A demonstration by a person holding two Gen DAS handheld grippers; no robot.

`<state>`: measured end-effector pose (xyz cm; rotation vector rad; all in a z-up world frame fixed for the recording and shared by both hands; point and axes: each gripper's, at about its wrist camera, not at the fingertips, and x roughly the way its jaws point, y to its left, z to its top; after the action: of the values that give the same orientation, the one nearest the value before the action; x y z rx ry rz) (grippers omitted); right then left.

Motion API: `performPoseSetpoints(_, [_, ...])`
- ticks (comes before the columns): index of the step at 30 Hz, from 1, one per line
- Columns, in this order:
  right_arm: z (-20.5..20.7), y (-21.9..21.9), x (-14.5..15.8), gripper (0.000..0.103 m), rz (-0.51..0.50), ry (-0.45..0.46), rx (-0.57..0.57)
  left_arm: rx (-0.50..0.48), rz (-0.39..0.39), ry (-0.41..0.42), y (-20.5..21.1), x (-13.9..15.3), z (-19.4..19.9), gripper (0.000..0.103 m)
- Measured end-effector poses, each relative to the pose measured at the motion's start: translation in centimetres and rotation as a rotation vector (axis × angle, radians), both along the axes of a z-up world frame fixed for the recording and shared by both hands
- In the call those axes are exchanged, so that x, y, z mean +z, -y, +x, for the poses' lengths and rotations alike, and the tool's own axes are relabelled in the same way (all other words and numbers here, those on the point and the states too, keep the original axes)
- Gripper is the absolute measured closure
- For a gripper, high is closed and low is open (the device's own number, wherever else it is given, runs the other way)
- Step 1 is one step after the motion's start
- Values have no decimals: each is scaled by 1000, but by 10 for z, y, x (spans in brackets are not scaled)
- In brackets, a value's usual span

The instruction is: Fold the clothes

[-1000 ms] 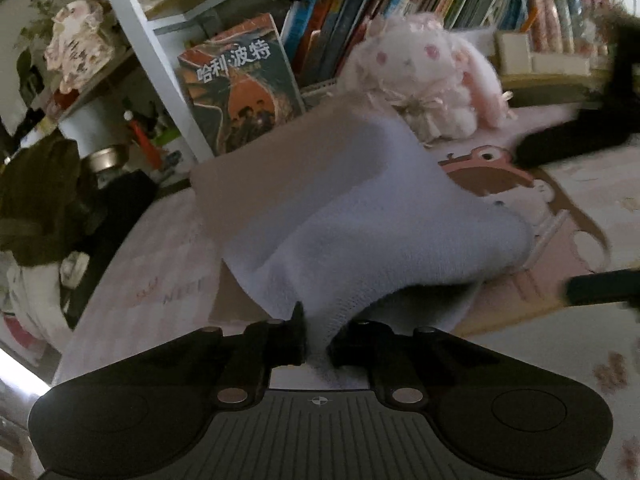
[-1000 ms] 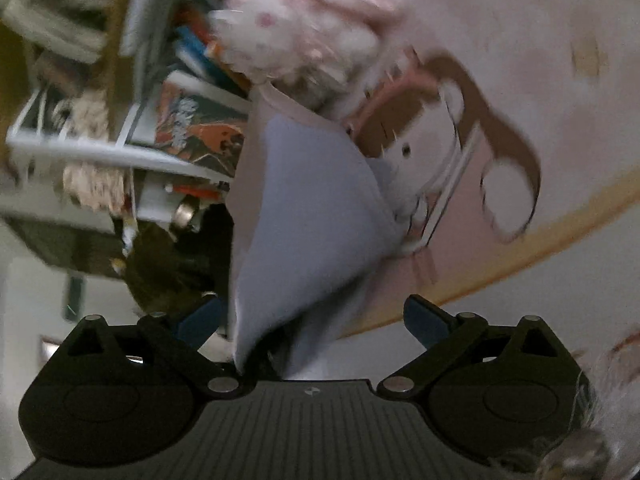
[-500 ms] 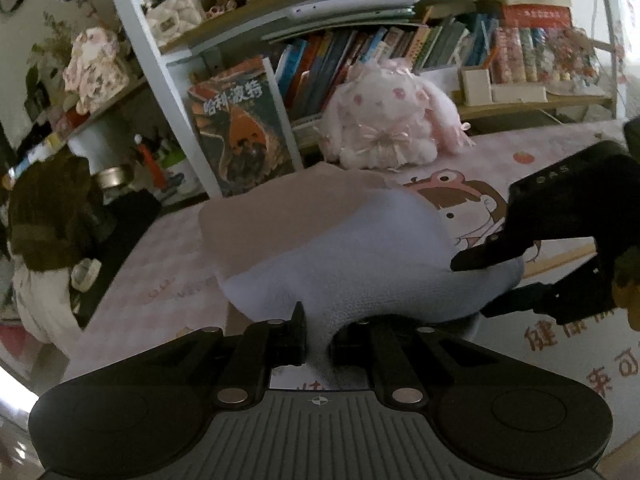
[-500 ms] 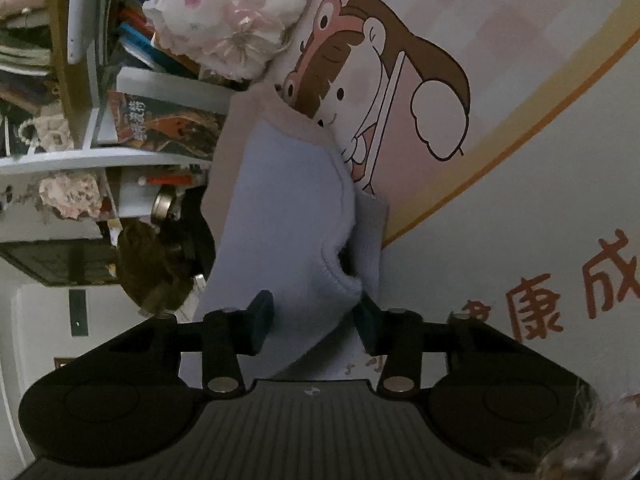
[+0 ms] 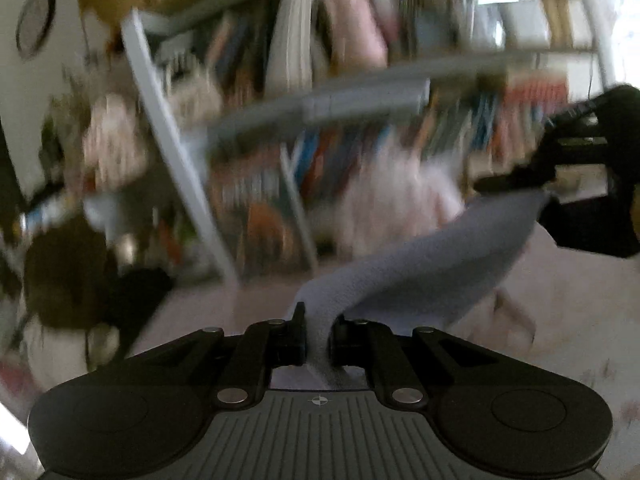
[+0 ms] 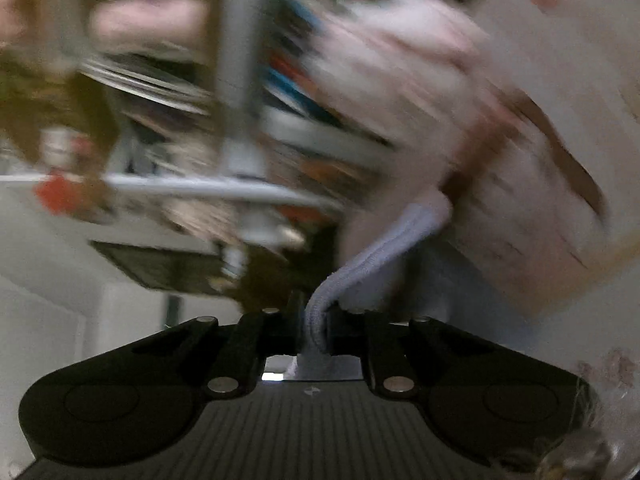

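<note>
The left tool is pinching the pale blue garment at lower centre. The right tool, jaws closed, is gripping its bunched edge; the bookshelf behind is blurring.

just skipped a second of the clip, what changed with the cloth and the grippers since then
The right hand-held gripper, open a second ago, has shut on the cloth. Both grippers have lifted it: it lay spread on the mat, now it hangs stretched between them, and both views are blurred from motion. The left hand-held gripper stays shut on its corner.
</note>
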<state>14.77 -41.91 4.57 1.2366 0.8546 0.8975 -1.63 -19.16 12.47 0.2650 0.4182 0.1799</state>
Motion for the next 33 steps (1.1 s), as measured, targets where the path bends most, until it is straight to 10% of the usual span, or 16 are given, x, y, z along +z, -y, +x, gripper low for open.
performPoseSetpoints(8, [-23, 19, 154, 94, 174, 495, -64, -351, -250, 428, -13, 105, -39, 95])
performPoseSetpoints(14, [-50, 9, 222, 94, 182, 764, -56, -425, -564, 308, -60, 90, -33, 95])
performPoseSetpoints(19, [-6, -67, 152, 94, -169, 540, -34, -237, -636, -36, -100, -5, 5, 94])
performPoseSetpoints(22, [18, -115, 97, 94, -405, 435, -25, -143, -542, -184, -112, -59, 28, 94])
performPoseSetpoints(30, [27, -178, 47, 86, -669, 430, 4, -38, -365, -285, -142, -90, 49, 67])
performPoseSetpoints(33, [16, -172, 48, 57, -697, 459, 0, -16, -318, -290, -153, -92, 49, 38])
